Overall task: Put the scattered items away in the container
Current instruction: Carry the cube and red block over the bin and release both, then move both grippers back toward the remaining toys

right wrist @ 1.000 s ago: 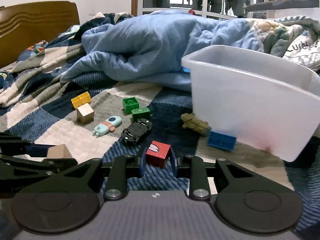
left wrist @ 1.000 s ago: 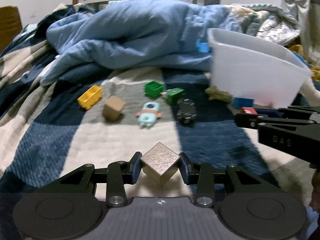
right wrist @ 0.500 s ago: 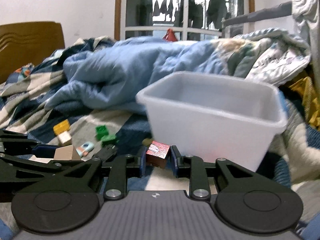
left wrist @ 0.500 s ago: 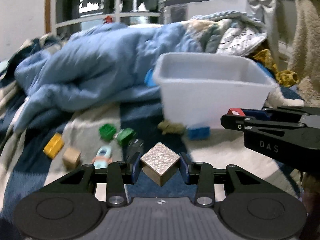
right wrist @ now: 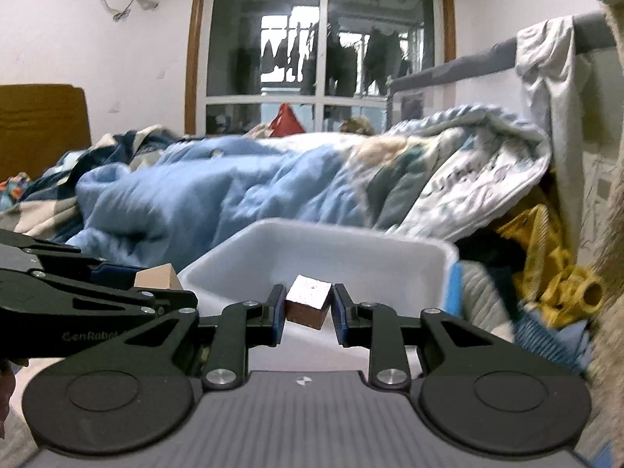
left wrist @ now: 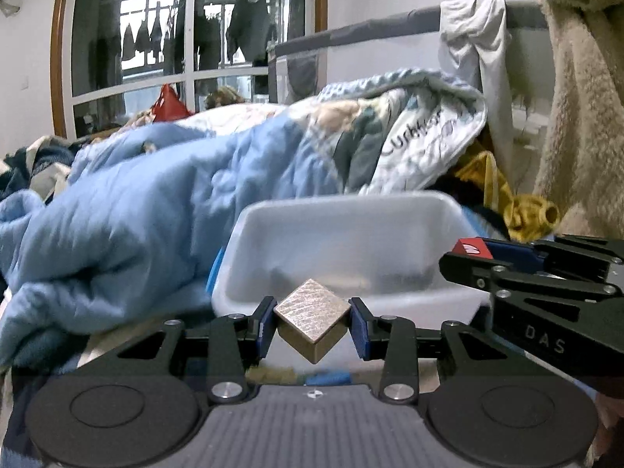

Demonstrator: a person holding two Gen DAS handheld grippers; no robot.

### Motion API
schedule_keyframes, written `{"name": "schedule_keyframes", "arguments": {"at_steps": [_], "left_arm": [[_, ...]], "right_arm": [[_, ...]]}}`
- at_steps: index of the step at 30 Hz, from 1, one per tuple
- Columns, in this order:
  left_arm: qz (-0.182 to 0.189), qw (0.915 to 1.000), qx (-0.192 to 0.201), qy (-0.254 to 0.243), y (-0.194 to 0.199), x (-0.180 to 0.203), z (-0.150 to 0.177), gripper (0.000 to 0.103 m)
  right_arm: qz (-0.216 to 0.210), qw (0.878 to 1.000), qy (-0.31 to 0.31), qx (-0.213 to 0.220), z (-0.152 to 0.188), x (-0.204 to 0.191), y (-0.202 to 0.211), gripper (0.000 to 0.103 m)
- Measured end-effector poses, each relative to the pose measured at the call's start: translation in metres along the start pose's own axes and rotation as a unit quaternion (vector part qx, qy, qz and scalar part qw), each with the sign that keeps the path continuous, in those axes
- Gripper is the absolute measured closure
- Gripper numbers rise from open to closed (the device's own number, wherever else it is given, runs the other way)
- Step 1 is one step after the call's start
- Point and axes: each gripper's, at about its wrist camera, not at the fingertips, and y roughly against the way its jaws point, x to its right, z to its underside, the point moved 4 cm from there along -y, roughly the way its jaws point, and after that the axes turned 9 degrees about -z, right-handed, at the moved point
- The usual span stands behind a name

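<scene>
L claw (left wrist: 312,329): my pads clamp wooden cube (left wrist: 311,319) corner-up, so it hangs diamond-wise, in front of bin's near wall.
R claw (right wrist: 305,310): closed on red cube (right wrist: 309,306), level w/ bin's near rim; tips aim into it for drop.
Bin (left wrist: 448,210): white tub just ahead of both; blurred shapes inside.
Beyond: blue duvet (left wrist: 148,210) far left.
Next, I judge: carry over rim, release.

A rumpled blue duvet (right wrist: 202,195) lies at ten o'clock, a window (right wrist: 319,54) at twelve, a yellow garment (right wrist: 553,257) at three.
</scene>
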Motion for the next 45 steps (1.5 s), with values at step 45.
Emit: {"name": "schedule_keyframes", "arguments": {"at_steps": [45], "left_arm": [[-0.065,0.9979,0.005,-0.007,-0.015,-0.027,-0.020,0.037]], "right_arm": [[-0.012,0.999,0.026,-0.023,-0.013,-0.020,-0.027,0.049]]}}
